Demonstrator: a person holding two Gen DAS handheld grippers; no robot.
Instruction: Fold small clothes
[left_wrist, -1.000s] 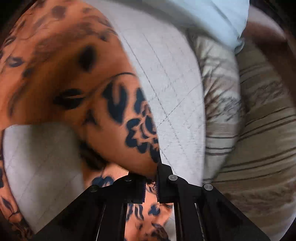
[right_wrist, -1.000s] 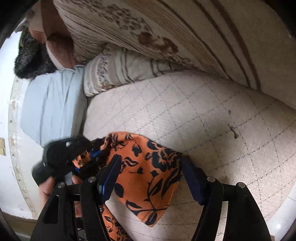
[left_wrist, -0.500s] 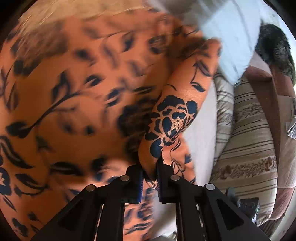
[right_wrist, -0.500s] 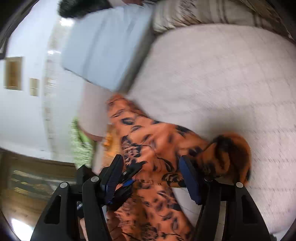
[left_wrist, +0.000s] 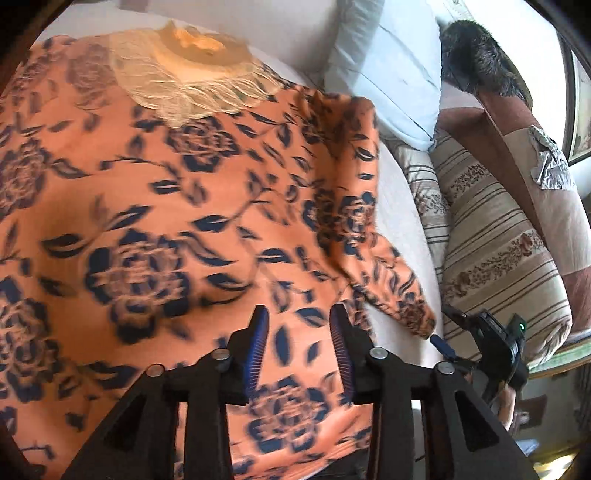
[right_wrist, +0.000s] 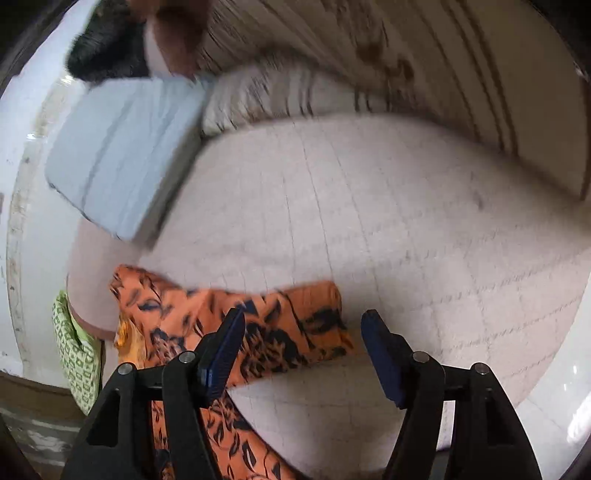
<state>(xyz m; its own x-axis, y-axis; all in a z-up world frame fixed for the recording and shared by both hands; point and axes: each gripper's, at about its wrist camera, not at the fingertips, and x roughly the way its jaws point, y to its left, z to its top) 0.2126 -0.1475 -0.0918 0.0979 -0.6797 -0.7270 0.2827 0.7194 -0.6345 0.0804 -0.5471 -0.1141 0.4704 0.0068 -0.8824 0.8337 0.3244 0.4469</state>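
An orange top (left_wrist: 177, 206) with a dark blue flower print and a cream lace collar (left_wrist: 192, 85) lies spread flat on the white quilted cushion (left_wrist: 402, 206). Its right sleeve (left_wrist: 369, 221) lies along the body's edge. My left gripper (left_wrist: 299, 332) is open just above the hem, holding nothing. My right gripper (right_wrist: 303, 332) is open over the sleeve end (right_wrist: 273, 332), holding nothing; it also shows at the right of the left wrist view (left_wrist: 484, 347).
A pale blue pillow (left_wrist: 384, 70) (right_wrist: 122, 158) lies beyond the top. A striped beige sofa back (left_wrist: 495, 236) (right_wrist: 406, 55) borders the cushion. A black furry thing (left_wrist: 476, 48) sits at the far corner. A green patterned cloth (right_wrist: 74, 358) hangs at the cushion's left edge.
My left gripper was shut on the orange fabric and has opened and let it go. The top has gone from held up and bunched to lying flat. My right gripper stayed open.
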